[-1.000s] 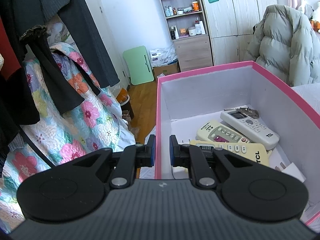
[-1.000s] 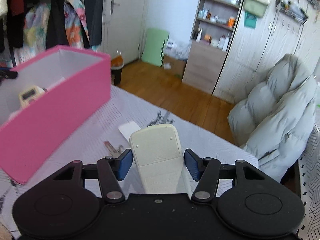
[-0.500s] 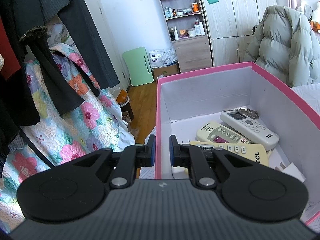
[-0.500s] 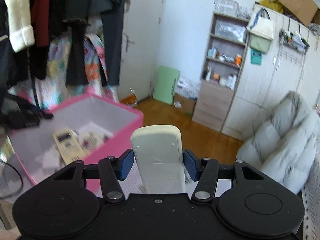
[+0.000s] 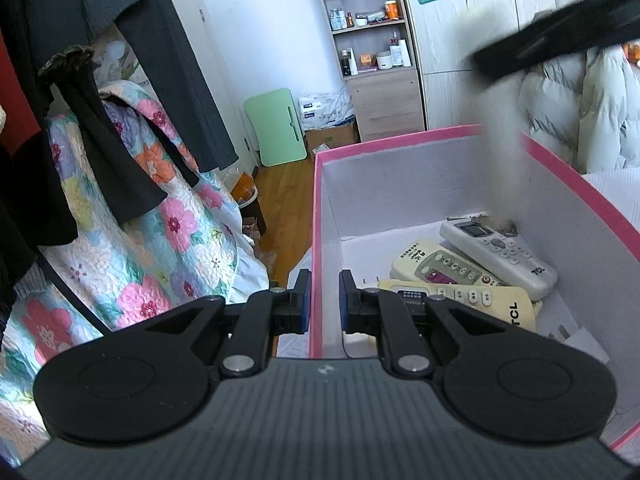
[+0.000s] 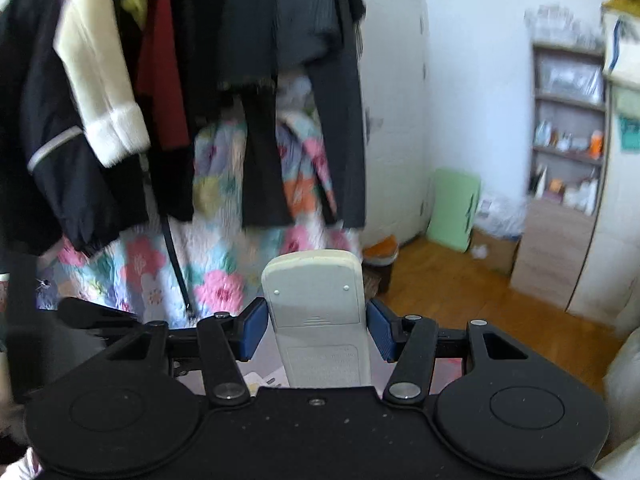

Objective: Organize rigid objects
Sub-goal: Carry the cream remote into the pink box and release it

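Since a second ago the right gripper (image 6: 316, 330) has swung up and leftward: its view has turned from the bed surface to the hanging clothes (image 6: 200, 92), and its dark body now shows as a blurred bar at the upper right of the left wrist view, above the pink box (image 5: 316, 240). The left gripper (image 5: 322, 306) has not shifted.

The right gripper's blue pads (image 6: 252, 330) sit on either side of a cream remote control (image 6: 316, 312), seen from its back with the battery cover toward the camera at lower centre. A sliver of gap shows at each pad, yet the remote stays aloft, so it is probably clasped lower down. Judging by its position, it is being carried over the box to be dropped in.

The left gripper's fingers are clenched on the near wall of the pink box, one pad outside and one inside, likely to steady it. Inside, at the right of that view, three remotes (image 5: 496, 252) lie overlapping on the white floor.
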`<control>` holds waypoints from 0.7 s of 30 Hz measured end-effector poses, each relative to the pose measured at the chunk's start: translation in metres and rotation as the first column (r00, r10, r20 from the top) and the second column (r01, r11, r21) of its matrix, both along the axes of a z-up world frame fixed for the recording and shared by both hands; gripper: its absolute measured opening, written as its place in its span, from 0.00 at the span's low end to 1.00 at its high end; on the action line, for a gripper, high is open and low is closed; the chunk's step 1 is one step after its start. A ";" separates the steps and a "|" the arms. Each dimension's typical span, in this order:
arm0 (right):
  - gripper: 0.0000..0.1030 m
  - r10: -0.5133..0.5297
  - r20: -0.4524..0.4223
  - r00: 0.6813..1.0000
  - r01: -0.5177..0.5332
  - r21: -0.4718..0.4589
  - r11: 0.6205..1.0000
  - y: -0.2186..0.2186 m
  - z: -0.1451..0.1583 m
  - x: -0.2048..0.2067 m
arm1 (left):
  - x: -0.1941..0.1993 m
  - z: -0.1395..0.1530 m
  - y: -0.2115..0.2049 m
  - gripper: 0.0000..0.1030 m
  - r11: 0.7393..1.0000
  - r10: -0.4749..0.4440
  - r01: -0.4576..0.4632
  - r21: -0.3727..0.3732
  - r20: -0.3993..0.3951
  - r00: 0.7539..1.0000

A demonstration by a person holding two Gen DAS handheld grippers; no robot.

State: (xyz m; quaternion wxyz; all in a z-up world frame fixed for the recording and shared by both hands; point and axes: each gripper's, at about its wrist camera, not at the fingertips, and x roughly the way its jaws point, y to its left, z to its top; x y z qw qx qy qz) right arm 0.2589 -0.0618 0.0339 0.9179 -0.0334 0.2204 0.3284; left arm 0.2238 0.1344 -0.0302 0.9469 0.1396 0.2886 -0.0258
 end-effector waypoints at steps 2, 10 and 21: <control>0.58 0.003 -0.059 0.998 -0.001 0.027 1.000 0.015 -0.014 0.025 | 0.000 0.000 -0.001 0.11 1.000 -0.001 0.001 0.009 -0.003 1.000; 0.58 0.058 -0.175 0.983 -0.052 0.038 0.998 0.040 -0.042 0.047 | -0.001 0.001 0.003 0.11 1.000 -0.003 0.003 -0.012 0.000 1.000; 0.52 0.030 -0.185 0.982 -0.071 -0.224 0.972 0.035 -0.054 -0.002 | -0.001 0.001 0.004 0.11 1.000 -0.006 0.006 -0.027 0.012 1.000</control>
